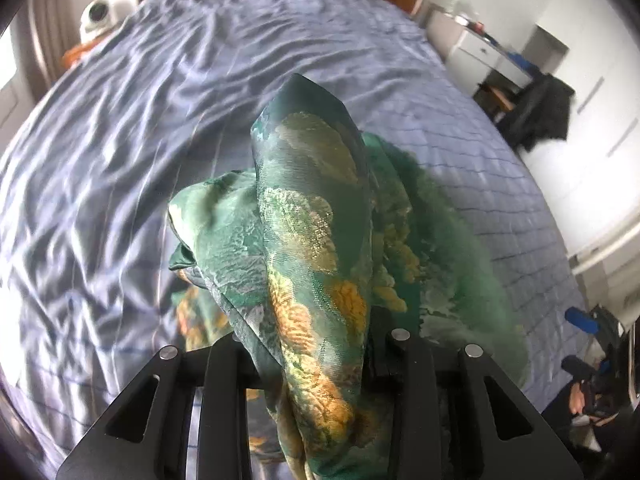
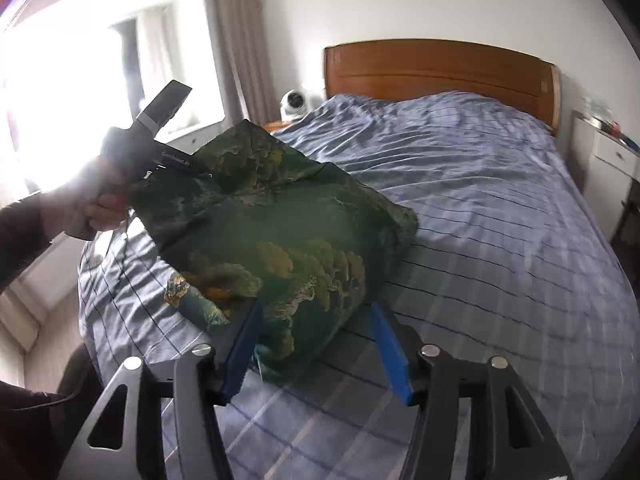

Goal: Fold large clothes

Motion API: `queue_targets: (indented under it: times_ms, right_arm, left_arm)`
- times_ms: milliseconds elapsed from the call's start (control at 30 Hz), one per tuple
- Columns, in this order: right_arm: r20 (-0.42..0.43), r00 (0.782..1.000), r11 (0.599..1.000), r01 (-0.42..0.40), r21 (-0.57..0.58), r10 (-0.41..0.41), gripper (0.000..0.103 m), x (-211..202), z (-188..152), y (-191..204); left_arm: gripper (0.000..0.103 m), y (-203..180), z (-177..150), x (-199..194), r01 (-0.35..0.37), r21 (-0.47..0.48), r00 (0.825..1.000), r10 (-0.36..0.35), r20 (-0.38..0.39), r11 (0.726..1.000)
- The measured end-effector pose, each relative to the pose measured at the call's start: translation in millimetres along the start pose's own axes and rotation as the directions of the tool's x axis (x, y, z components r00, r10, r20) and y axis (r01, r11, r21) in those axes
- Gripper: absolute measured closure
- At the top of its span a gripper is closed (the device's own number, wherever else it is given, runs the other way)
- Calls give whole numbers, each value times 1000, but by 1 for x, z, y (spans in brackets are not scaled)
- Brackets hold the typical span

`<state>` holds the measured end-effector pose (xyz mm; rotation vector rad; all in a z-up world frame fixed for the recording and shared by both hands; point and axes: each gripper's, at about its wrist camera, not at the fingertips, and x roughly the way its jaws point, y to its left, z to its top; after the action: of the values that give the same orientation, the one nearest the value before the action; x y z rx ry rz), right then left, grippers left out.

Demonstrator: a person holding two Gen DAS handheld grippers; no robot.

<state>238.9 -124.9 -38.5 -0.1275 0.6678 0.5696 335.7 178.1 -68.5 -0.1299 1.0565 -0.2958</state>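
Silk-like green garment (image 2: 280, 224) lies bunched on the bed's (image 2: 500, 220) near left; light, limp, slippery. Left gripper (image 1: 316, 360) clamps a fold; right gripper (image 2: 316, 344) straddles the near edge, unclenched. Pinch hems.

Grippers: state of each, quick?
Left gripper: shut on the green patterned garment.
Right gripper: open, the garment's edge between its blue fingers.

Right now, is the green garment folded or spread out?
Folded over, not spread: the garment lies in a doubled bundle on the bed, one end lifted by the left gripper. How neat the fold is: cannot tell.
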Motion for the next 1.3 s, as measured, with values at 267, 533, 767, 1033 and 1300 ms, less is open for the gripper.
queue_targets:
  times_ms: [267, 533, 767, 1033, 1300]
  right_arm:
    - [-117, 992, 994, -62, -89, 52, 50, 99, 25, 41]
    - [-199, 978, 998, -64, -5, 62, 50, 152, -13, 34]
    - [-249, 967, 998, -57, -21, 50, 50, 150, 4, 43]
    - [-229, 968, 994, -88, 67, 101, 50, 145, 118, 27]
    - [-457, 884, 981, -3, 193, 93, 49, 287, 120, 13]
  left_arm:
    - [58, 57, -21, 36, 120, -143, 993, -119, 10, 982]
    - [52, 80, -39, 66, 207, -216, 978, -202, 48, 954]
    - [45, 77, -39, 33, 199, -190, 980, -194, 45, 961]
    - [42, 81, -43, 6, 143, -125, 989, -136, 59, 982]
    - [41, 91, -56, 34, 77, -167, 997, -75, 16, 983]
